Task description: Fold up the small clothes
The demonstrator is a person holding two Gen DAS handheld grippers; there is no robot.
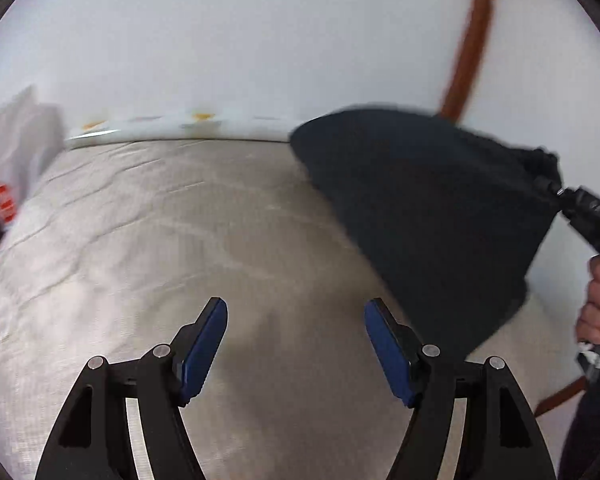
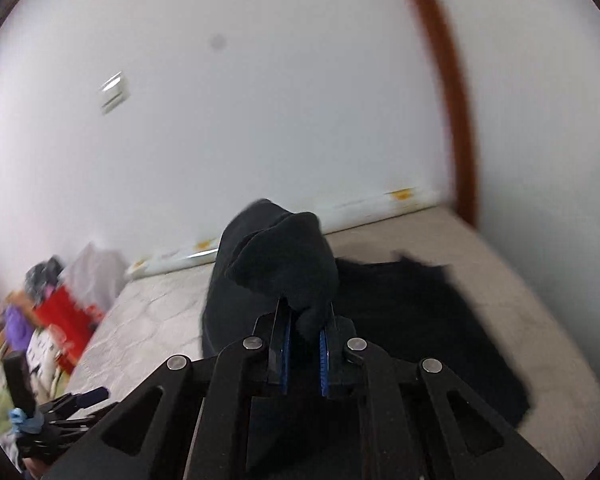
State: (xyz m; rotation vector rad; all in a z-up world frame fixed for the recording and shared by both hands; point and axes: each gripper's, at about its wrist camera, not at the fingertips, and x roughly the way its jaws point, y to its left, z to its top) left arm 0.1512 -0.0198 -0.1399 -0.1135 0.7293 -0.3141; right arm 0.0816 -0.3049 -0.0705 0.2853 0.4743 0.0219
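A dark navy garment (image 1: 428, 216) hangs in the air over the beige bed (image 1: 180, 240), held up at its right corner by my right gripper (image 1: 556, 192). In the right wrist view my right gripper (image 2: 305, 316) is shut on a bunched fold of the dark garment (image 2: 284, 264), with the rest of the cloth (image 2: 420, 320) spread on the bed (image 2: 520, 280) below. My left gripper (image 1: 296, 320) is open and empty, low over the bed, left of the hanging cloth. It also shows at the lower left of the right wrist view (image 2: 84, 396).
A white wall (image 1: 260, 40) rises behind the bed, with a brown door frame (image 1: 472, 36) at the right. A rolled white mat (image 1: 172, 126) lies along the far bed edge. A pile of clothes and a red item (image 2: 64, 312) sit at the left.
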